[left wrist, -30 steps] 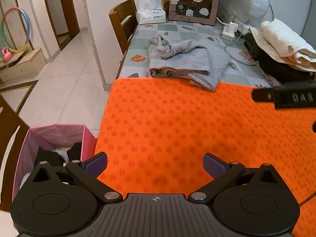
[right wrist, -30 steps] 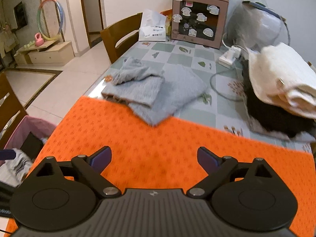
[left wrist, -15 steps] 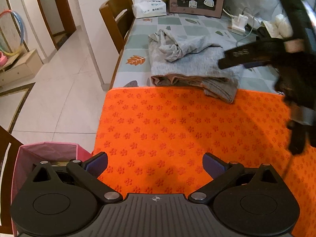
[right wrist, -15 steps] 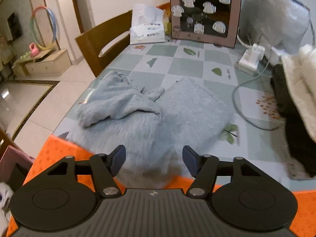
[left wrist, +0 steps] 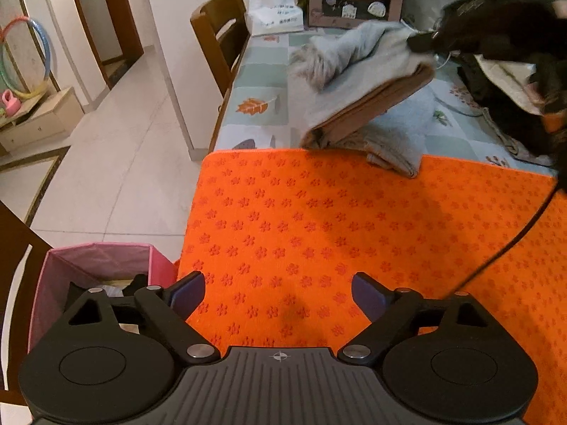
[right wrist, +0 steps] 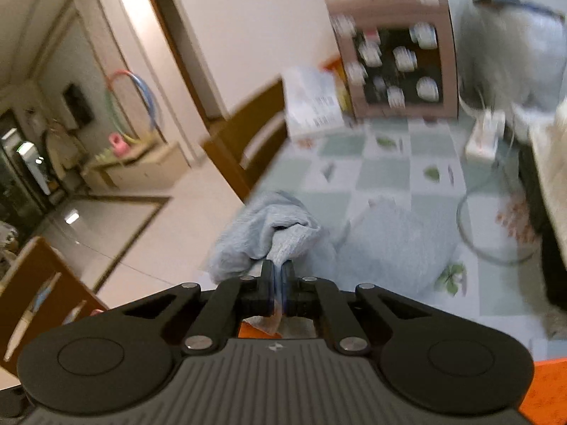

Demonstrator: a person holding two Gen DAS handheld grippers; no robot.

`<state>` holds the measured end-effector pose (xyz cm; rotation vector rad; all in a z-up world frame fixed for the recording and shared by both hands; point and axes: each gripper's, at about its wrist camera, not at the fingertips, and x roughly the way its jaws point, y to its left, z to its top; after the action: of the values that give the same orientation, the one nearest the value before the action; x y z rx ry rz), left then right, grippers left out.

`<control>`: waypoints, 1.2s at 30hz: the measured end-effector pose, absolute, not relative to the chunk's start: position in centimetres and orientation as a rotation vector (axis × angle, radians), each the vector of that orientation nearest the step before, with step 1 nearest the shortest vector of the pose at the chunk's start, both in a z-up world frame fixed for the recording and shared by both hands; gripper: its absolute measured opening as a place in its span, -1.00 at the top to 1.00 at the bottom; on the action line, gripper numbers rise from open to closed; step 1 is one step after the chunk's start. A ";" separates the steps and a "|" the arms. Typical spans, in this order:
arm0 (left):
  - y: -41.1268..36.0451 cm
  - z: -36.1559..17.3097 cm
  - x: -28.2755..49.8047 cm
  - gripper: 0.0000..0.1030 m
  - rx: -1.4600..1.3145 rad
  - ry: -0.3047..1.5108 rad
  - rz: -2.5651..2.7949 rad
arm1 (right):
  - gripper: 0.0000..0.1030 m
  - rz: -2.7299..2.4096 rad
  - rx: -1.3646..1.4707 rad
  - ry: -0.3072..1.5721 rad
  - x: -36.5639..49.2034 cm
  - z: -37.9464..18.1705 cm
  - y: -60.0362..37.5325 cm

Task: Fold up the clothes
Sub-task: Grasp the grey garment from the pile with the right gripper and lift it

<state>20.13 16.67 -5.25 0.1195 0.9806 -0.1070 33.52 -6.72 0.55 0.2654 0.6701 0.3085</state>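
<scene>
The right tongs [right wrist: 278, 285] are clenching a fold of the grey garment [right wrist: 386, 244]; the cloth is showing pinched between the two pads and a small tail of it is hanging out behind them. From the left wrist view, the same tongs [left wrist: 425, 40] are reaching in from the upper right and one side of the garment [left wrist: 365, 81] is lifting off the surface [left wrist: 262, 81], so a brown inner layer is showing along its raised edge. The rest of the garment is lying on the checked cloth just behind the orange mat [left wrist: 354, 230], and one corner is resting on the mat's far edge.

The left tongs [left wrist: 278, 292] are holding nothing; their jaws are closing a little but standing wide, above the near part of the mat, with only the mat between them.

I judge that the step in hand is fetching the garment to the mat, before any folding. The next move is calling for pulling it fully onto the orange mat. The left tongs will probably be needed to take a second edge, so the cloth can be spread flat.
</scene>
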 end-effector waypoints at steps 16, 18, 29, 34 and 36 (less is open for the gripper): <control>13.4 -1.5 10.8 -0.77 0.156 0.934 -0.210 | 0.91 0.172 0.423 0.648 9.2 9.1 -18.9; 12.6 -1.7 9.8 -0.77 0.159 0.948 -0.237 | 0.91 0.111 0.471 0.661 6.0 8.5 -21.1; 7.2 -1.3 4.6 -0.78 0.201 0.931 -0.349 | 0.91 0.016 0.502 0.545 -1.8 10.6 -26.2; 6.7 -0.9 3.4 -0.77 0.187 0.931 -0.333 | 0.91 0.186 0.472 0.598 0.3 9.9 -23.0; 6.8 -0.8 2.8 -0.77 0.176 0.936 -0.320 | 0.91 0.256 0.457 0.643 1.0 8.7 -21.0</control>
<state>2.81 6.77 -0.83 0.1764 0.9355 -0.3200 1.00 -21.05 8.67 0.4571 0.6434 0.2562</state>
